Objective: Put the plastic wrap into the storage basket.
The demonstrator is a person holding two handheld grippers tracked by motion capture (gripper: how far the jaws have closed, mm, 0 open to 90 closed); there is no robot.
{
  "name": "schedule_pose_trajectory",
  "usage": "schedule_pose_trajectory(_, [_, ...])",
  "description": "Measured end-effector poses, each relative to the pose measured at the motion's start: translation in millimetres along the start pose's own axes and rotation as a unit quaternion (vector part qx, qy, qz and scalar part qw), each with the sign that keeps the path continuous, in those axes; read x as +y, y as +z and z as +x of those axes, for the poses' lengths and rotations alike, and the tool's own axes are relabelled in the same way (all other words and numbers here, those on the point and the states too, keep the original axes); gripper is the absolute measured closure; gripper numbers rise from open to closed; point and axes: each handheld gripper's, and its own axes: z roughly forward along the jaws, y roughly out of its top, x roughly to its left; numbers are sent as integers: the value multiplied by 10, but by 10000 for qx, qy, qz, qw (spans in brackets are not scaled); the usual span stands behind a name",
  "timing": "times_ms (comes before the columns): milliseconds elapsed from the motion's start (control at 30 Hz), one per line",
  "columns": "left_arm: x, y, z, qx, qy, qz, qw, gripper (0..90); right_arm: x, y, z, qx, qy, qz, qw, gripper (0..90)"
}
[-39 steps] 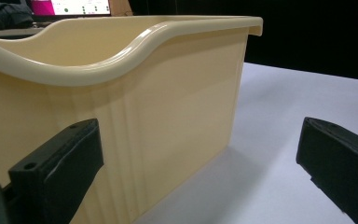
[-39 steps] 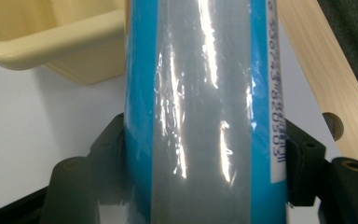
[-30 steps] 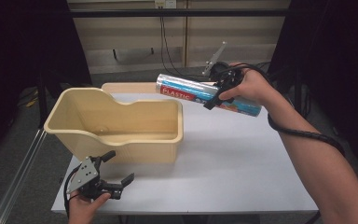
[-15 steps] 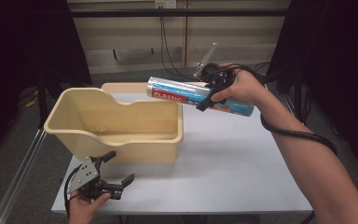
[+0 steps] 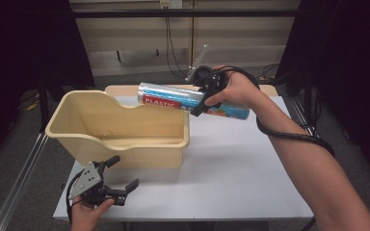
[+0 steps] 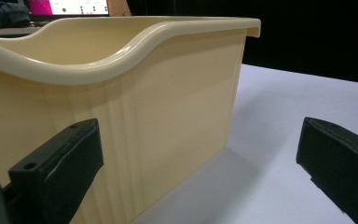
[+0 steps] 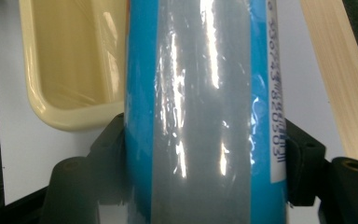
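roll of plastic bags (image 5: 183, 98) | blue-and-silver wrap, red "PLASTIC" label | near-horizontal; held above beige bin (image 5: 125, 144) right rim

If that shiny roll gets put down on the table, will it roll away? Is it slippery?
The roll of plastic bags is a long round tube, so on the flat white table it would probably roll. Its wrapper looks glossy, so likely a bit slippery. The right gripper holds it level at the middle, so it seems fairly stiff.

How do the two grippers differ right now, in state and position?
The right gripper has its jaws shut on the plastic-wrap roll, while the left gripper is open and holds nothing. The right is held in the air by the bin's rim; the left sits low at the table's near edge. Both are hand-held.
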Motion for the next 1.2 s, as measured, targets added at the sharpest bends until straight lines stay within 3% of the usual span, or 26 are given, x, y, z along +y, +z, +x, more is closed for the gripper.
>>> schedule_pose_trajectory(400, [2, -8, 7, -12, 4, -16, 10000, 2, 220, 192, 84, 106, -156, 110, 9998, 320])
schedule_pose_trajectory(1200, [11, -23, 15, -2, 7, -58, 10000, 2, 357, 455, 167, 157, -343, 316, 9988, 319])
